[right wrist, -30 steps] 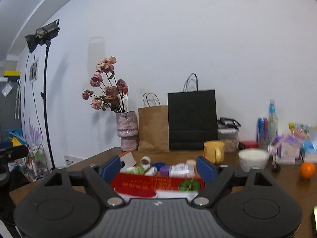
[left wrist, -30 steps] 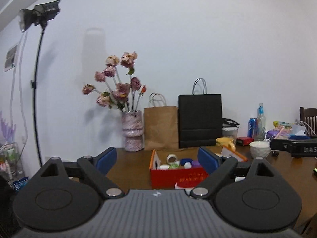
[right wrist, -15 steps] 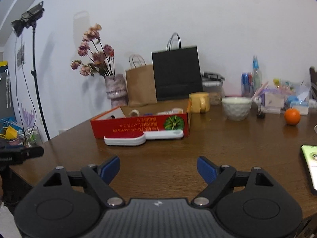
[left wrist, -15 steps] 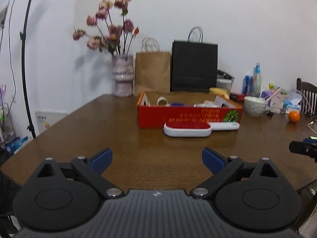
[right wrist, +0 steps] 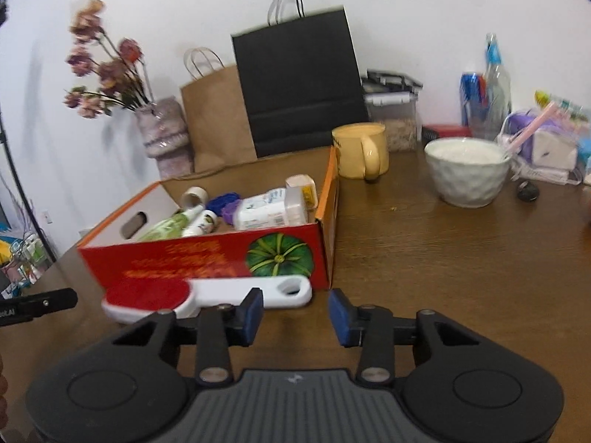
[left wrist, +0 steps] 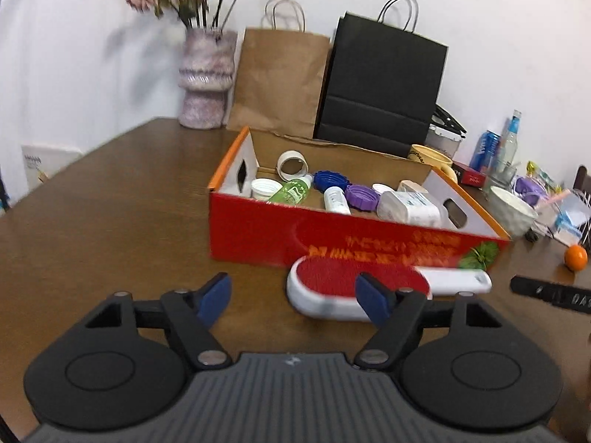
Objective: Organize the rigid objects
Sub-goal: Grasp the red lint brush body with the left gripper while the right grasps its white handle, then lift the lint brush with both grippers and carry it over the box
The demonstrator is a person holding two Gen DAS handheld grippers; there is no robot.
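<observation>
White plastic lint brush with red pad (left wrist: pixel 343 288) lies outside, against the red cardboard box (left wrist: pixel 332 236) of bottles: unsorted. Left gripper (left wrist: pixel 293 293) and right gripper (right wrist: pixel 295 313), jaws just narrowing, grip nothing.

A box (left wrist: pixel 332 236) is set on the table (left wrist: pixel 110 229), with bottles (left wrist: pixel 291 192) and caps (left wrist: pixel 360 196) held in it. A brush (left wrist: pixel 332 288) is laid just before it. Two bags (left wrist: pixel 280 81) and a vase (left wrist: pixel 207 77) are stood behind; a mug (right wrist: pixel 360 149) and a bowl (right wrist: pixel 467 170) are placed to its right.
</observation>
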